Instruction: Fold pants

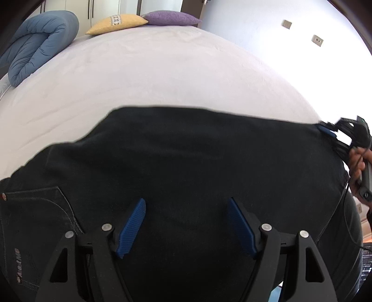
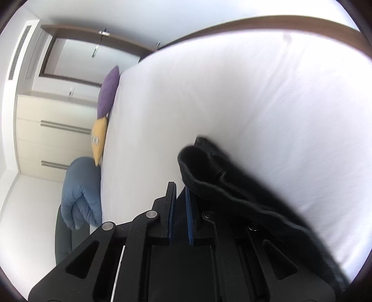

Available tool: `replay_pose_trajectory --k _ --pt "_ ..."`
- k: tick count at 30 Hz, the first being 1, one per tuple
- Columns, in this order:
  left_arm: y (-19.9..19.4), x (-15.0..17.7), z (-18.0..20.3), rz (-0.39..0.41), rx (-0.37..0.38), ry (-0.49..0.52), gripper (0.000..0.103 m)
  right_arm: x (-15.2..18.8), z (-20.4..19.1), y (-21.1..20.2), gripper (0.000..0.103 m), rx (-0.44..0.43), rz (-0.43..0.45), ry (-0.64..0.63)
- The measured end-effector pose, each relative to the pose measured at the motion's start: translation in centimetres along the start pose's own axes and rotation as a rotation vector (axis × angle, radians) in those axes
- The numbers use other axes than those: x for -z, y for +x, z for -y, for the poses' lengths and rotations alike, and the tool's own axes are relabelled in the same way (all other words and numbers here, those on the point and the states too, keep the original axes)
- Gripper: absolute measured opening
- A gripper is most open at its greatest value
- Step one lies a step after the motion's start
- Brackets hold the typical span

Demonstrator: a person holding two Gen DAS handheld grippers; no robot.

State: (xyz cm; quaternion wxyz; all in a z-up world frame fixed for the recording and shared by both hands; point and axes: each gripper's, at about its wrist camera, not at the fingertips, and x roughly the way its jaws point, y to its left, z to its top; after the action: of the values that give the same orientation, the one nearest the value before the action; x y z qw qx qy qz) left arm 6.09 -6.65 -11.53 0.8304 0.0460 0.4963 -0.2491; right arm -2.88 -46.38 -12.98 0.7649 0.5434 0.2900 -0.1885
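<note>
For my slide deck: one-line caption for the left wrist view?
Open left gripper hovers over black pants on the white bed; right gripper at their far corner.

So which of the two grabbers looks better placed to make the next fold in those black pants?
Probably the right gripper: its jaws are nearly closed beside the hem of the pants, at their far end on the bed. The left gripper hovers open over the middle of the cloth, gripping nothing.

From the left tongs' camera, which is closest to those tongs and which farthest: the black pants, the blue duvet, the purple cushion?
1. Black pants: right under the left tongs.
2. Blue duvet: rolled, far left on the bed.
3. Purple cushion: at the bed's far end.
</note>
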Motion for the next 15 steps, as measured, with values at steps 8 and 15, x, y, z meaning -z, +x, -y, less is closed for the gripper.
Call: replay_pose_trajectory --k 8,15 --pt "2.4 -5.1 0.3 0.002 -0.013 0.08 0.075 11.2 -7.2 4.0 0.012 -0.263 -0.394 -0.231" --pt "5.3 -7.4 -3.9 -0.036 0.04 0.047 0.068 10.5 -2.2 8.5 0.006 -0.116 -0.371 -0.118"
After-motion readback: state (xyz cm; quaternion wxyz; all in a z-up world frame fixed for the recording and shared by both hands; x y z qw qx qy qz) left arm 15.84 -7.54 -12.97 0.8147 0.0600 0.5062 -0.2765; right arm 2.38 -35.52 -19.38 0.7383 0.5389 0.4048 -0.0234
